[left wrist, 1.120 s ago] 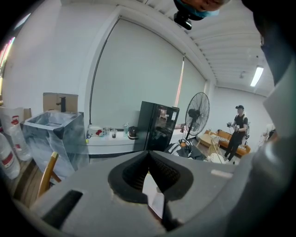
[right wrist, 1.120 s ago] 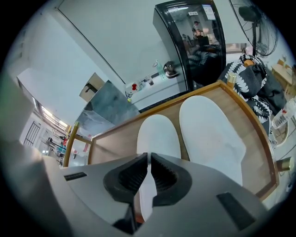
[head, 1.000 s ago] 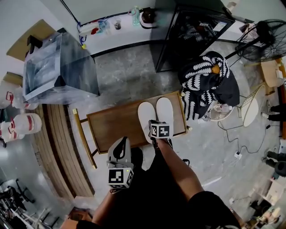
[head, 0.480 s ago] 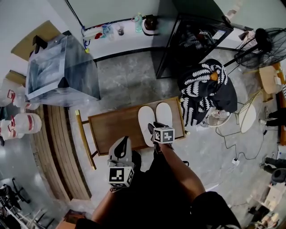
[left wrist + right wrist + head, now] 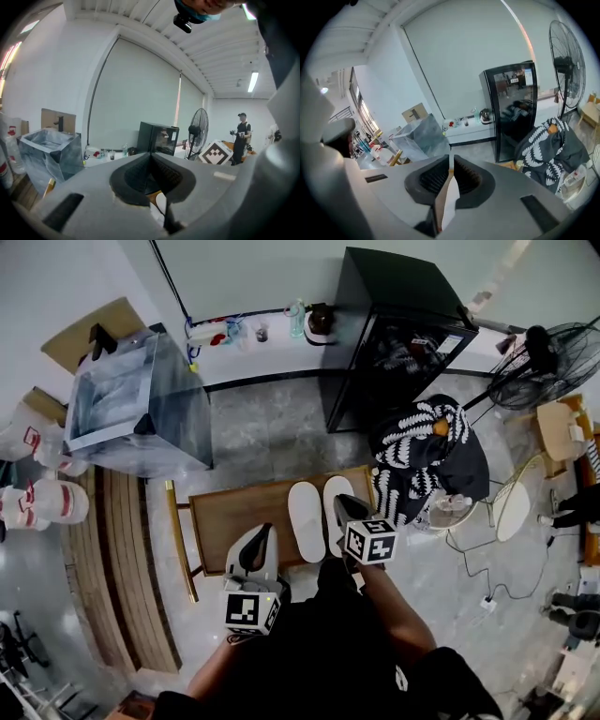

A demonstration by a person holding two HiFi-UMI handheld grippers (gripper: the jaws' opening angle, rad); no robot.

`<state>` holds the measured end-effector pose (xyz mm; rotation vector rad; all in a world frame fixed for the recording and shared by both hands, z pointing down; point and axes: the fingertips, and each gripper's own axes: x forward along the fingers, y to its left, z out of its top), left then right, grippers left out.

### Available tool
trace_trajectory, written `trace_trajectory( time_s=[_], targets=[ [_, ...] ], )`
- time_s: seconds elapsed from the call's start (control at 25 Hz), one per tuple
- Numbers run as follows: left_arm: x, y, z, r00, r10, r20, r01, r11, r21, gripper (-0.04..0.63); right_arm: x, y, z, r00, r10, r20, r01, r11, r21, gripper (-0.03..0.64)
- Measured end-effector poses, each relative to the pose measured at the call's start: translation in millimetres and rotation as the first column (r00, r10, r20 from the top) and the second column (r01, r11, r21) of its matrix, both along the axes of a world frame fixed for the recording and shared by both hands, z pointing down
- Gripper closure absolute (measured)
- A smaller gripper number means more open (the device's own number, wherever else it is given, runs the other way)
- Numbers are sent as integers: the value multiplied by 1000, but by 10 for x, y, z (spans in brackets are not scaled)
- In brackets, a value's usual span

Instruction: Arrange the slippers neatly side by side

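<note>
We have the slippers (image 5: 307,519) paired mid-frame; left gripper (image 5: 151,155) closed empty, right gripper's (image 5: 451,158) empty jaws just closing, barely apart.

The left gripper (image 5: 262,534) and the right gripper (image 5: 343,503) had smooth pale grey shells that narrowed toward the jaws. Each jaw was lined with black ribbed pads (image 5: 433,176) set in a dark rounded hollow. A white cube (image 5: 370,542) printed with black square markers sat at the near end of each. The person wore black clothes (image 5: 328,652)
</note>
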<state>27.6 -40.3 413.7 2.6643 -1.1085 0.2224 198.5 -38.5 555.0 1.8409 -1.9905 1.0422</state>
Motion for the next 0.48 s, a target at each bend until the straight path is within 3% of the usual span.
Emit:
trace_trajectory(
  time_s=[0.24,0.48],
  targets=[
    [90,69,-280,1000,5,-18,-4,998,55,578,155,162,-798,998,27,-48,-19,986,169,600],
    [84,120,-434,1000,-7,-30,9,996,87,578,-7,427,-1352,997,15,-73,7,958,285,603]
  ],
)
